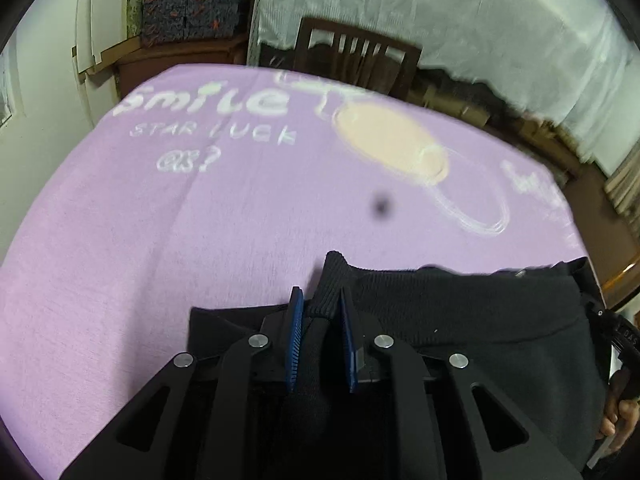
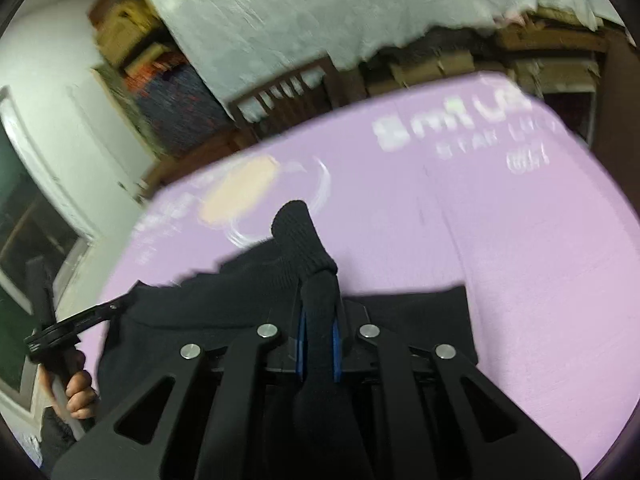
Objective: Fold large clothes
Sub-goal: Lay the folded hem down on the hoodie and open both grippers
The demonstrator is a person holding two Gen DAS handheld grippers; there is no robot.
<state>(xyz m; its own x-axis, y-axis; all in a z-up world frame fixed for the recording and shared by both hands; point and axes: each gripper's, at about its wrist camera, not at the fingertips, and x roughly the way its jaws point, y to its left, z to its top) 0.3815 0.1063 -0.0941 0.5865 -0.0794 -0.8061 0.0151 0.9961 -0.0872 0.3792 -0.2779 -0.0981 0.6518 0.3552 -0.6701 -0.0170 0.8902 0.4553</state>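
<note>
A black garment (image 1: pixel 472 320) with a ribbed hem hangs stretched between my two grippers above a purple printed cloth (image 1: pixel 160 220) on the table. My left gripper (image 1: pixel 320 304) is shut on one ribbed corner of the black garment. My right gripper (image 2: pixel 319 312) is shut on the other ribbed corner (image 2: pixel 300 236), which sticks up past the blue pads (image 2: pixel 337 344). The black garment (image 2: pixel 192 312) runs left from it toward the other gripper's handle (image 2: pixel 60 332). The right gripper's handle and hand show at the far right in the left wrist view (image 1: pixel 620 360).
The purple cloth (image 2: pixel 480 240) bears white "smile" lettering (image 1: pixel 208 100) and a cream oval print (image 1: pixel 388 136). A dark wooden chair (image 1: pixel 356 56) stands behind the table. White curtain (image 1: pixel 480 20) and cluttered shelves lie beyond. A window or door (image 2: pixel 24 220) is on the left.
</note>
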